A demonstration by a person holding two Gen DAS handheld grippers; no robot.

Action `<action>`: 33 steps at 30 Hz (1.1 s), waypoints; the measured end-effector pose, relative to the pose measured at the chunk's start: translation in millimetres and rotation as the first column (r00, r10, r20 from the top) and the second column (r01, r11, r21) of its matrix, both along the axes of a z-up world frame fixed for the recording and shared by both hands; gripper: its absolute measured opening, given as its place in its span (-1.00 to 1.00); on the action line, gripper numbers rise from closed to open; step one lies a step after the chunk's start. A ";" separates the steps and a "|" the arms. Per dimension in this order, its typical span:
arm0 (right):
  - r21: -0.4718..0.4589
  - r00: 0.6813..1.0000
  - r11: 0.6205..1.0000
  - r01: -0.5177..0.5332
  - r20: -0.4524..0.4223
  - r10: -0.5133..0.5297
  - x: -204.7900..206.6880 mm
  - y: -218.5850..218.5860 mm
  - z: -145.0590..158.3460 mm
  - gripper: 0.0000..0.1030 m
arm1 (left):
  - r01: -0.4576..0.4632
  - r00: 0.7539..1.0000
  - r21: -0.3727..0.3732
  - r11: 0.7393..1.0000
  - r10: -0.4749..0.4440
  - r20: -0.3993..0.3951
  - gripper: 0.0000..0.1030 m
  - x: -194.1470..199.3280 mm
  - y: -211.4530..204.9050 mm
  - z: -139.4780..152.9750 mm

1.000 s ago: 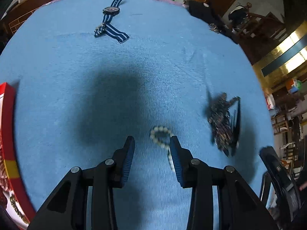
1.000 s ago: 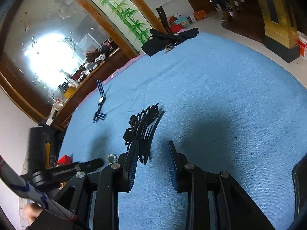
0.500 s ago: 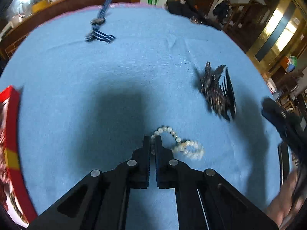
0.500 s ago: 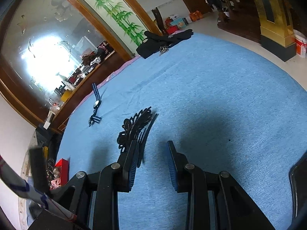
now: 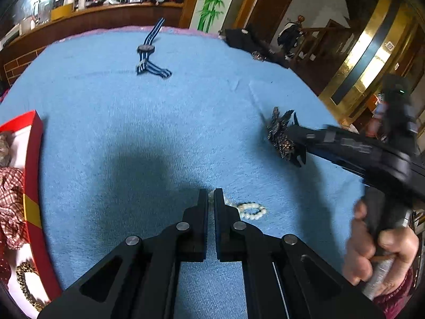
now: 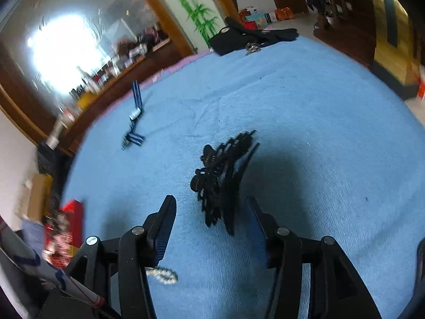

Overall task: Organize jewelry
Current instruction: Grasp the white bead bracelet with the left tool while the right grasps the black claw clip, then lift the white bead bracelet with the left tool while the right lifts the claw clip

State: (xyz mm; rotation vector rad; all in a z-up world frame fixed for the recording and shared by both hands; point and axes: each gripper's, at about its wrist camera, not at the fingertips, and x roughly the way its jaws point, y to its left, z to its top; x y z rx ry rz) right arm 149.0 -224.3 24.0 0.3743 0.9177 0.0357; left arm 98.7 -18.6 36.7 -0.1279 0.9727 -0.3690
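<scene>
My left gripper [image 5: 211, 195] is shut on one end of a white pearl bracelet [image 5: 251, 210]; the rest of the bracelet lies on the blue cloth [image 5: 159, 133] to its right. The bracelet also shows in the right wrist view [image 6: 162, 275]. My right gripper [image 6: 211, 206] is open, its fingers on either side of a black ornate hair clip [image 6: 221, 175] that lies on the cloth. In the left wrist view the right gripper [image 5: 297, 147] reaches the hair clip [image 5: 279, 133] from the right.
A blue striped watch [image 5: 148, 58] lies at the far side of the cloth, also seen in the right wrist view [image 6: 134, 122]. A red jewelry box [image 5: 29, 186] holding fabric and a chain sits at the left. Black gloves and keys [image 5: 249, 45] lie at the far right edge.
My left gripper closed on the pearl bracelet and dragged it. My right gripper opened wider and moved forward so the hair clip sits between its fingers.
</scene>
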 end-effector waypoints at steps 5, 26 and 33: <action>-0.104 0.999 0.995 0.008 -0.036 -0.012 14.5 6.3 -16.3 0.11 | -0.008 1.000 0.012 1.000 0.008 0.015 -0.94 0.0 -1.5 0.7; -0.127 0.989 0.992 -0.013 0.143 0.031 -9.5 10.7 19.9 -0.51 | 0.021 0.997 0.037 0.999 -0.024 0.079 -0.97 -10.3 -14.1 4.9; -0.110 0.983 0.994 -0.028 0.178 0.047 -14.5 15.1 27.3 -0.51 | 0.030 0.994 0.019 0.999 -0.032 0.101 -1.00 -16.6 -14.6 14.9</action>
